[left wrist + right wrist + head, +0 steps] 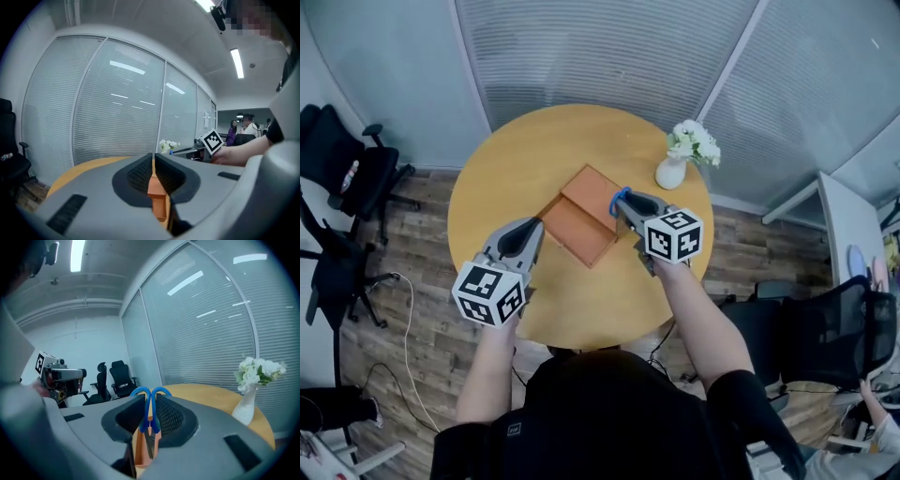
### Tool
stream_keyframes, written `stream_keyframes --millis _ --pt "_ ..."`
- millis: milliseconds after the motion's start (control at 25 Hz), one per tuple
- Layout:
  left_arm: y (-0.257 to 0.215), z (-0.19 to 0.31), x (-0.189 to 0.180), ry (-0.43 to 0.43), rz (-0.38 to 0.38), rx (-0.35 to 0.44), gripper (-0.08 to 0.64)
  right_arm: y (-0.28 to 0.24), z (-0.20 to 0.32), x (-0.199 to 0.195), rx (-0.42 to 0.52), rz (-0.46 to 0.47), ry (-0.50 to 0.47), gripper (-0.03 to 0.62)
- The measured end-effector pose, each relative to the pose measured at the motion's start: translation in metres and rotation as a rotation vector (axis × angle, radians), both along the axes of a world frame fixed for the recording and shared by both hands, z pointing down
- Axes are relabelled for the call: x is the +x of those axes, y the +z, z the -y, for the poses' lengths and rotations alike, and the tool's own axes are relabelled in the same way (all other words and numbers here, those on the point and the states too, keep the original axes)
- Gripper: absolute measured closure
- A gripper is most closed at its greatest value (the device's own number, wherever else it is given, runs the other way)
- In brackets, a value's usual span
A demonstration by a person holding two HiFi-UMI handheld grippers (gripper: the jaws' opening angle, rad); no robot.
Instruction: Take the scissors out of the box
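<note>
An open orange-brown box [578, 234] lies at the middle of the round wooden table [502, 169], its lid [592, 190] beside it on the far side. My right gripper [623, 204] is shut on the blue-handled scissors [620, 196] just above the box's right end. In the right gripper view the blue loops stick up past the jaws and the blades [149, 441] hang down over the box [139, 453]. My left gripper [537, 225] is at the box's left corner; its jaws [153, 164] are closed on a thin edge of the box [158, 199].
A white vase [670, 172] of white flowers [694, 142] stands at the table's far right, close behind my right gripper. Black office chairs [347, 178] stand to the left on the floor, and another chair [830, 328] to the right. Glass walls with blinds stand behind the table.
</note>
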State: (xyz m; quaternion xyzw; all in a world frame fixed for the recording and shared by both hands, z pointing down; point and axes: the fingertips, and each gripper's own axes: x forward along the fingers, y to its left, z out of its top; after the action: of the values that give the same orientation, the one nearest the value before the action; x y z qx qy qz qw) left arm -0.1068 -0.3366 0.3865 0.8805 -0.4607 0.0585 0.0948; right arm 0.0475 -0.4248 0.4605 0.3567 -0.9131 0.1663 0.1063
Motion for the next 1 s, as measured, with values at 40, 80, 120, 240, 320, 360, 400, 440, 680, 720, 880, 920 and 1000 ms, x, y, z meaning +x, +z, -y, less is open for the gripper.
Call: stream_keyframes --millis 40,80,120,240,320,360,400,440,680,720,880,920,1000 --pt "-0.004 -0.001 0.006 0.001 0.005 0.001 0.532 -0.009 -0.004 0.009 0.014 0.017 0.002 0.506" --pt "-0.008 -0.001 0.012 0.001 0.010 0.000 0.532 -0.017 -0.007 0.018 0.029 0.033 0.005 0.506" --pt "-0.012 -0.001 0.018 -0.001 0.017 0.000 0.532 -0.027 -0.011 0.027 0.048 0.048 0.005 0.506" --pt "-0.025 -0.002 0.031 -0.015 0.041 0.007 0.532 -0.056 -0.024 0.049 0.119 0.088 -0.005 0.506" --pt "-0.032 -0.005 0.036 -0.023 0.046 0.014 0.532 -0.074 -0.035 0.061 0.161 0.131 -0.018 0.506" --pt "-0.035 -0.006 0.037 -0.025 0.047 0.018 0.532 -0.085 -0.041 0.067 0.181 0.161 -0.021 0.506" --pt "-0.038 -0.008 0.038 -0.024 0.049 0.021 0.532 -0.096 -0.047 0.073 0.202 0.197 -0.022 0.506" --pt "-0.041 -0.009 0.039 -0.019 0.054 0.024 0.532 -0.106 -0.054 0.080 0.224 0.233 -0.019 0.506" --pt "-0.062 -0.020 0.018 -0.007 0.079 0.059 0.532 -0.152 -0.093 0.112 0.333 0.292 0.061 0.506" --pt "-0.066 -0.022 0.013 -0.009 0.088 0.070 0.532 -0.157 -0.097 0.116 0.349 0.295 0.072 0.506" --pt "-0.078 -0.025 -0.004 -0.024 0.120 0.112 0.532 -0.176 -0.113 0.125 0.404 0.329 0.105 0.506" --pt "-0.081 -0.026 -0.009 -0.029 0.122 0.120 0.532 -0.179 -0.116 0.126 0.414 0.331 0.111 0.506" --pt "-0.082 -0.029 -0.016 -0.039 0.120 0.127 0.532 -0.181 -0.122 0.126 0.430 0.319 0.123 0.506"
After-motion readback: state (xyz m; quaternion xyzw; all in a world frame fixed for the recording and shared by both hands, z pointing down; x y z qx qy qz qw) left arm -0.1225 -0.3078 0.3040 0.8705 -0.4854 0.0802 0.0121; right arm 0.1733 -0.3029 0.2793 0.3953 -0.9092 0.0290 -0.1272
